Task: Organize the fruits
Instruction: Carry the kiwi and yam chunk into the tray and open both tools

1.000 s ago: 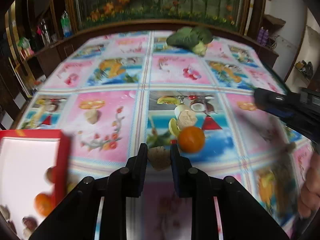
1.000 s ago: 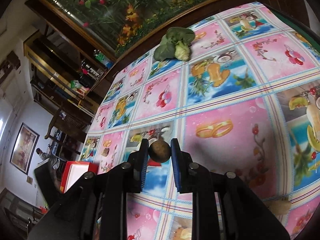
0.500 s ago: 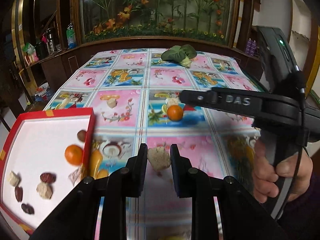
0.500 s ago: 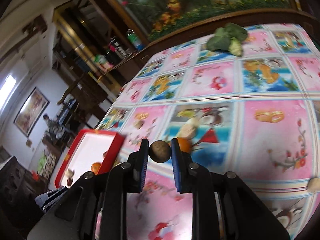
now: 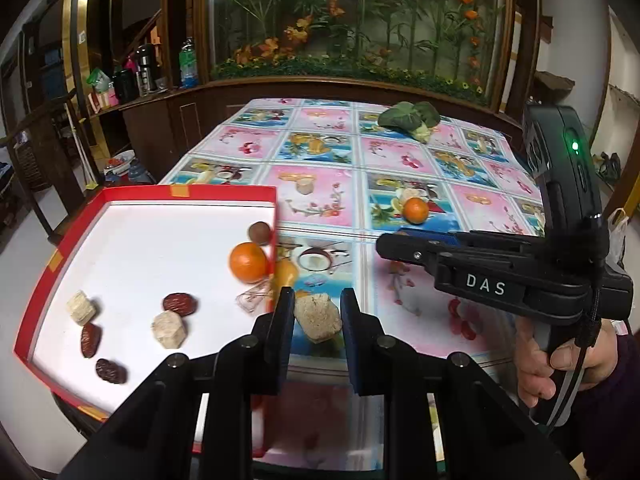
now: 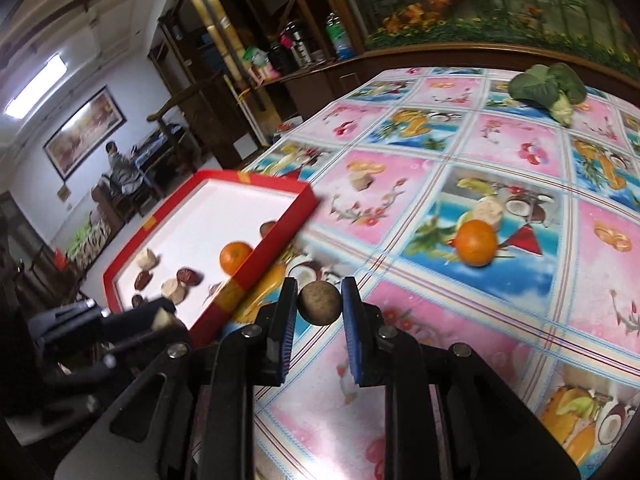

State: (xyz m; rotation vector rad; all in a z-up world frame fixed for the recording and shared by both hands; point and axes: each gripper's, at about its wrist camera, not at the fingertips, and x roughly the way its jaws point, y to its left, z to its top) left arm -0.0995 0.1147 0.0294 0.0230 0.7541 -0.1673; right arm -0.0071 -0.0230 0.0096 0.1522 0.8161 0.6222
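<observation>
My left gripper (image 5: 318,310) is shut on a beige crumbly chunk (image 5: 317,317), held just right of the red box (image 5: 188,192). The box has a white floor and holds an orange (image 5: 248,262), a brown ball (image 5: 259,233), dark red dates (image 5: 180,304) and beige chunks (image 5: 169,329). My right gripper (image 6: 319,303) is shut on a round brown fruit (image 6: 320,304), above the cloth near the box's right wall (image 6: 264,260). A loose orange (image 6: 477,242) lies on the tablecloth, with a beige chunk (image 6: 489,211) behind it. The right gripper also shows in the left wrist view (image 5: 390,245).
A green leafy vegetable (image 5: 408,118) lies at the table's far end. Another beige chunk (image 6: 361,181) lies on the cloth past the box. A wooden sideboard with bottles (image 5: 188,64) stands behind. The box overhangs the table's left edge. A person (image 6: 118,168) sits far left.
Both grippers have swung left toward the red box, each still holding its item. The box and its contents now sit larger and closer in both views.
</observation>
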